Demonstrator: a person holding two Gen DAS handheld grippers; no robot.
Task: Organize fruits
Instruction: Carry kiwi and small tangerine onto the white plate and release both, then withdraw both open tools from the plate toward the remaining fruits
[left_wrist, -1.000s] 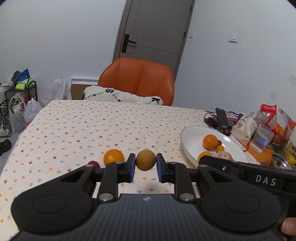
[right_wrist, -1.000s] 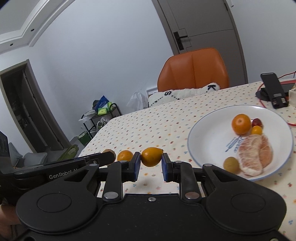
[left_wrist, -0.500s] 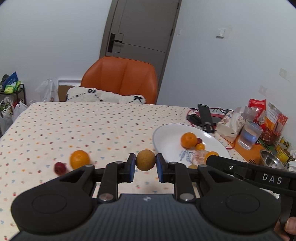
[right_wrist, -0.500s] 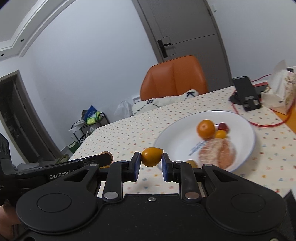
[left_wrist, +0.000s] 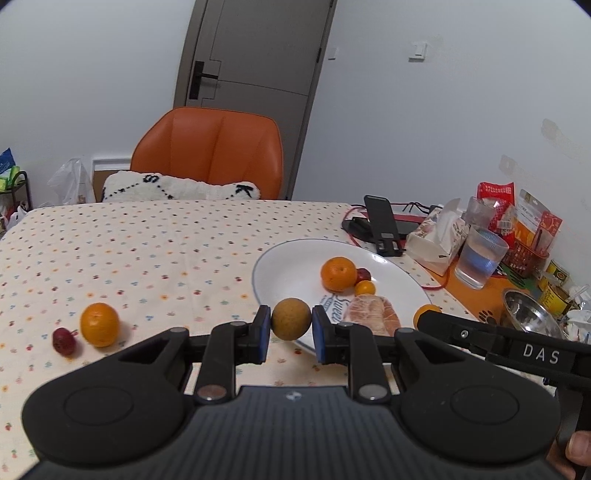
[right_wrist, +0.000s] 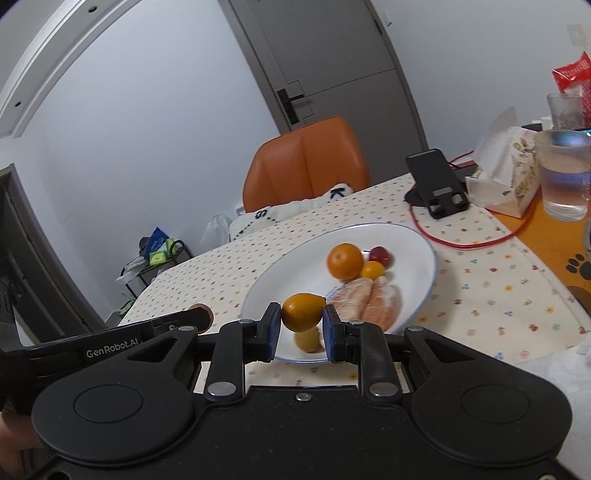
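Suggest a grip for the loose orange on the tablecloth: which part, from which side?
Probably across its widest middle, coming down from above. The orange is round and sits on the tablecloth, so its sides are free, but a small red fruit lies close on one side. Set the fingers front and back, not toward that fruit.

1. "DAS" in pale letters on the black right tool (left_wrist: 537, 355), seen from the left wrist.
2. "GenRobot.AI" on the black left tool (right_wrist: 110, 347), seen from the right wrist.
3. "S" and "K" in black on the white fluffy cushion (left_wrist: 181, 190).
4. Blue script on the white round plate (left_wrist: 295, 273), starting "Swee", partly hidden.
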